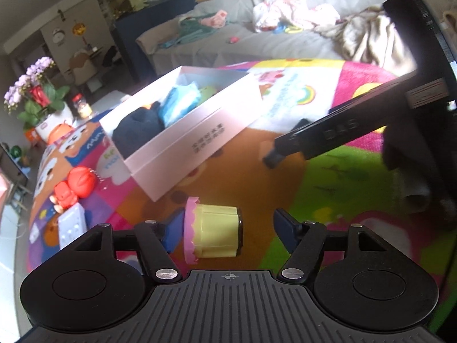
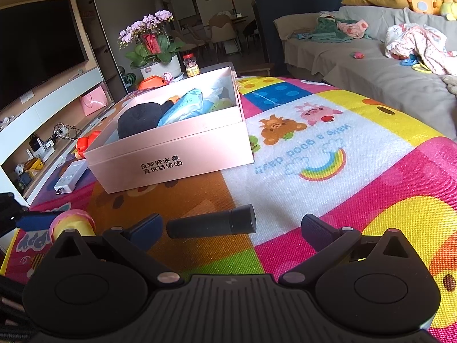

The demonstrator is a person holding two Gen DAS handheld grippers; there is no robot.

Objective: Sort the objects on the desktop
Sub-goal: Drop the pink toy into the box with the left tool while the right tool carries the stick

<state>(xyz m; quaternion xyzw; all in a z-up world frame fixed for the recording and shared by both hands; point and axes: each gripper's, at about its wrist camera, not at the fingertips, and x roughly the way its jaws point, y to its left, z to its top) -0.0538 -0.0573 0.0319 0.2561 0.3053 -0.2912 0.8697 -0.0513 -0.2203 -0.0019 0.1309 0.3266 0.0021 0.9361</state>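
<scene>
The left tongs (image 1: 228, 228) stand part open around a yellow cup with a pink frilled rim (image 1: 212, 233), lying on its side. The left pad touches the pink rim; the right pad stands clear of the cup's dark base, so this is no firm grip. The right tongs (image 2: 231, 227) gape wide with a black cylinder (image 2: 211, 224) lying crosswise between the pads, neither touching it.

The pink box (image 2: 171, 154), at twelve o'clock from both tongs, already holds a dark cloth bundle (image 2: 140, 120) and a blue packet (image 2: 185, 104), and is the likely target.

The risk, as I judge it: the cup is round and on its side, so a one-sided push could roll it away or squeeze it out along its taper. The cylinder may likewise roll on the mat when a pad nudges it. The two tools sit close, the right one at two o'clock in the left view, so they could collide on the way to the box.

Everything rests on a bright cartoon play mat (image 2: 328, 148). A red toy (image 1: 74, 188) and white power strip (image 1: 70, 227) lie at nine o'clock of the cup. Beyond are a grey sofa (image 2: 385, 80) with strewn clothes, potted orchids (image 2: 154, 43) and a television (image 2: 37, 48).
</scene>
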